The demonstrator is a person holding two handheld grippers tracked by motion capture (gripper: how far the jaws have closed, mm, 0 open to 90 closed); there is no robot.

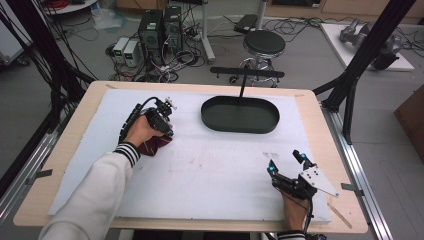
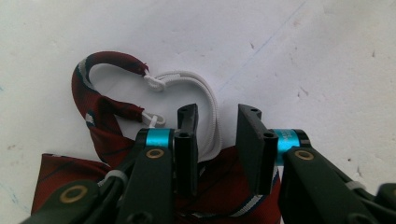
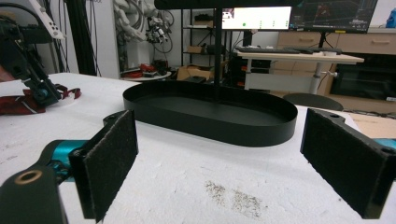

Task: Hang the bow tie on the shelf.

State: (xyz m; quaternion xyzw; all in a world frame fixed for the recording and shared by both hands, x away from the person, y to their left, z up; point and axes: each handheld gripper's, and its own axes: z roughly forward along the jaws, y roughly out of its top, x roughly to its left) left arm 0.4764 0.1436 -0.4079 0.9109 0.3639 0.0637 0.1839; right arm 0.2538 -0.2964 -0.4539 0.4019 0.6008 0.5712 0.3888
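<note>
Jaws of the left gripper point(image 2: 217, 140) stand narrow above a dark red striped tie point(image 2: 93, 116), its white elastic strap point(image 2: 212, 105) running up between them; whether the pads press it I cannot tell. The woven tie lies crumpled on the white foam mat point(image 1: 215, 170), left of the black oval tray point(image 1: 240, 115). Right gripper point(image 1: 286, 163) gapes wide and empty, near the tray's front, its pads point(image 3: 112, 158) coarse felt. Both hands rest low on the mat.
</note>
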